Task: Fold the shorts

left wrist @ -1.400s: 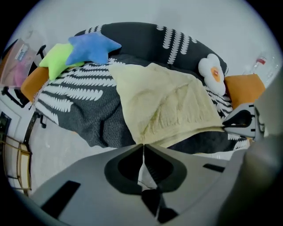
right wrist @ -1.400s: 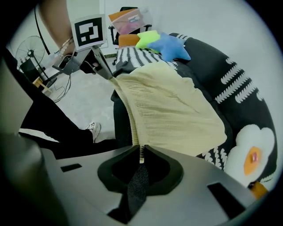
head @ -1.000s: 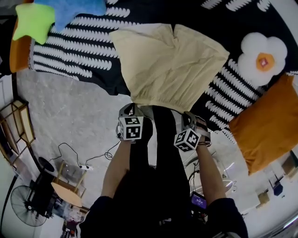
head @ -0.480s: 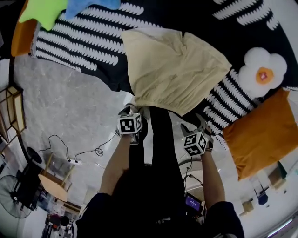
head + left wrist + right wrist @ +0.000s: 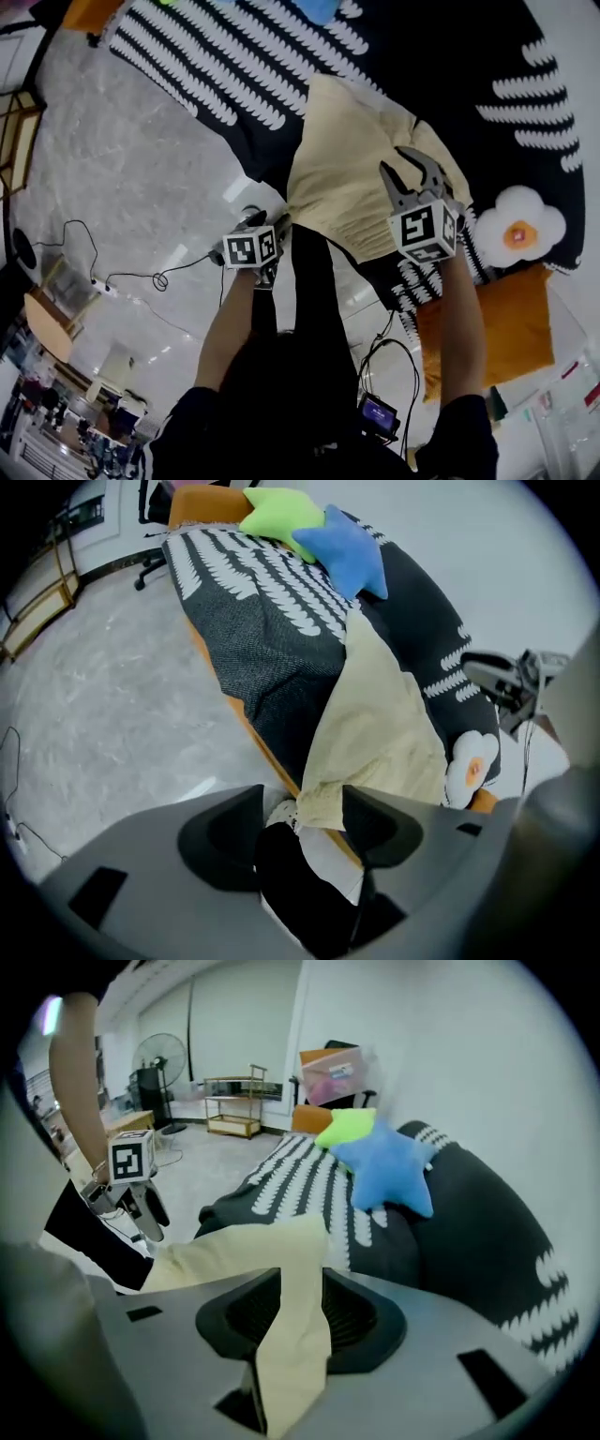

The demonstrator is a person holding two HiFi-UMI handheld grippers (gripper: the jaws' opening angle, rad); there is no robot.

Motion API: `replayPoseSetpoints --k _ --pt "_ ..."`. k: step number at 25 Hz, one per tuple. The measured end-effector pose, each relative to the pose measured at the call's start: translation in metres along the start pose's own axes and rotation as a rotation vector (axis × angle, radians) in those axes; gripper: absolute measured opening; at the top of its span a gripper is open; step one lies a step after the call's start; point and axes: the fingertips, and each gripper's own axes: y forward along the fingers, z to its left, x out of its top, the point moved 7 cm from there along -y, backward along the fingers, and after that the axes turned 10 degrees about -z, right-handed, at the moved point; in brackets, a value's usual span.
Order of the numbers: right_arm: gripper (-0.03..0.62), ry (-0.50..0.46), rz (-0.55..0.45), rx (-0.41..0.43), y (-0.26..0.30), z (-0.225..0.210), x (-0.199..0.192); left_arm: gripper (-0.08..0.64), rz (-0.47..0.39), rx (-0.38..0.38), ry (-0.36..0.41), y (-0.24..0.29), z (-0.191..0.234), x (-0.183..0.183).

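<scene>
The beige shorts (image 5: 347, 178) lie spread on the black-and-white blanket (image 5: 234, 66), waistband at the bed's near edge. My left gripper (image 5: 270, 225) stays at the waistband's left corner. In the left gripper view its jaws (image 5: 300, 817) are opening, and the waistband corner (image 5: 319, 803) shows in the gap, free of the pads. My right gripper (image 5: 394, 159) is over the right side of the shorts, further onto the bed. Its jaws (image 5: 302, 1312) are closing, with a strip of the shorts (image 5: 295, 1335) running down between them.
Blue (image 5: 352, 550) and green (image 5: 281, 513) star pillows lie at the bed's far end. A flower pillow (image 5: 520, 230) and an orange cushion (image 5: 478, 337) sit to the right. Cables (image 5: 159, 277) trail on the grey floor. The person's dark trouser leg (image 5: 314, 281) stands against the bed edge.
My right gripper left the waistband and swung up and away over the right side of the shorts, opening on the way. My left gripper stayed at the waistband's left corner.
</scene>
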Motion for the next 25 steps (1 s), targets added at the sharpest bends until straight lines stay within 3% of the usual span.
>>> replayPoseSetpoints --k 3,6,9,11,15,18,23,25 --pt "0.127 -0.095 -0.044 0.071 0.043 -0.032 0.042 0.258 -0.014 0.014 -0.018 0.006 0.005 0.002" --pt "0.127 -0.218 -0.047 0.163 0.085 -0.056 0.075 0.227 -0.038 0.026 -0.084 0.017 0.007 0.006" --pt "0.129 -0.443 0.013 0.288 0.126 -0.07 0.098 0.219 0.005 -0.07 -0.096 0.026 0.002 0.01" --pt "0.132 -0.588 0.059 0.376 0.149 -0.068 0.106 0.221 0.07 -0.157 -0.04 0.032 0.0 0.011" --pt "0.146 -0.873 0.142 0.517 0.189 -0.049 0.101 0.21 0.107 -0.171 0.054 0.041 0.006 0.005" --pt "0.152 -1.002 0.188 0.606 0.213 -0.037 0.092 0.198 0.13 -0.141 0.08 0.048 0.008 -0.001" --pt "0.175 -1.173 0.333 0.719 0.239 -0.032 0.061 0.163 0.171 -0.144 0.008 0.065 0.007 -0.011" --pt "0.145 -1.202 0.356 0.734 0.24 -0.034 0.053 0.105 0.178 -0.16 -0.021 0.067 0.002 -0.014"
